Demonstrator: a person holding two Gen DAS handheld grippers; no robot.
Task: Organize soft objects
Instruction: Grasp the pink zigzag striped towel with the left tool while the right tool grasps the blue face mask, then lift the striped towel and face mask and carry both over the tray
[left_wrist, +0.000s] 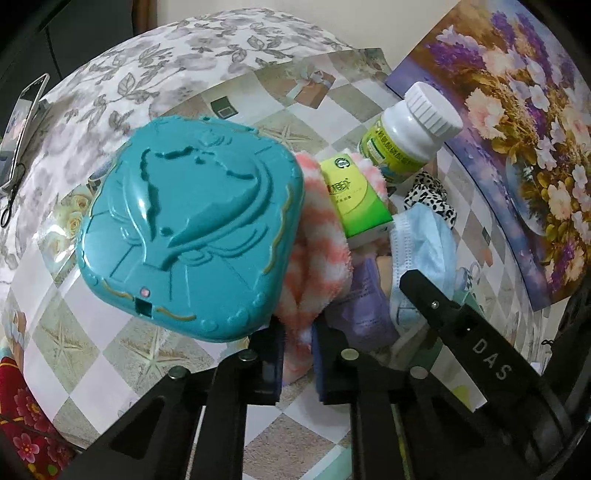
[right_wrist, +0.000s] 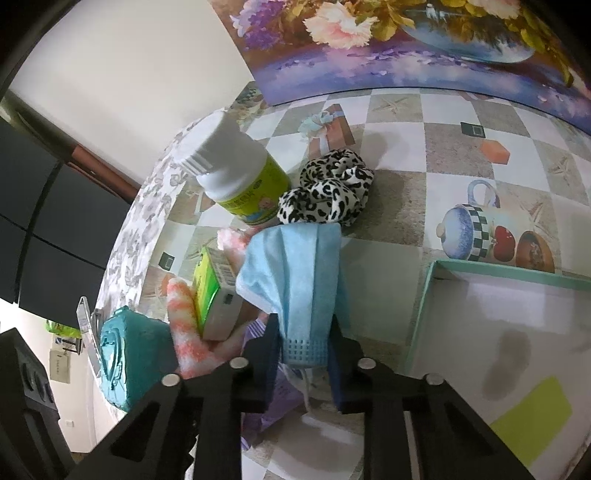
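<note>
Left wrist view: left gripper clamps one pink-white sock beside one teal case. Right gripper pinches one blue mask. Also counted: one bottle, one green box, one leopard scrunchie, one tray.

Scrunchie behind mask; bottle left of scrunchie.

Both wrist cameras looked down close along their fingers at the table. They shared the white bottle, green box and blue mask from opposite sides.
</note>
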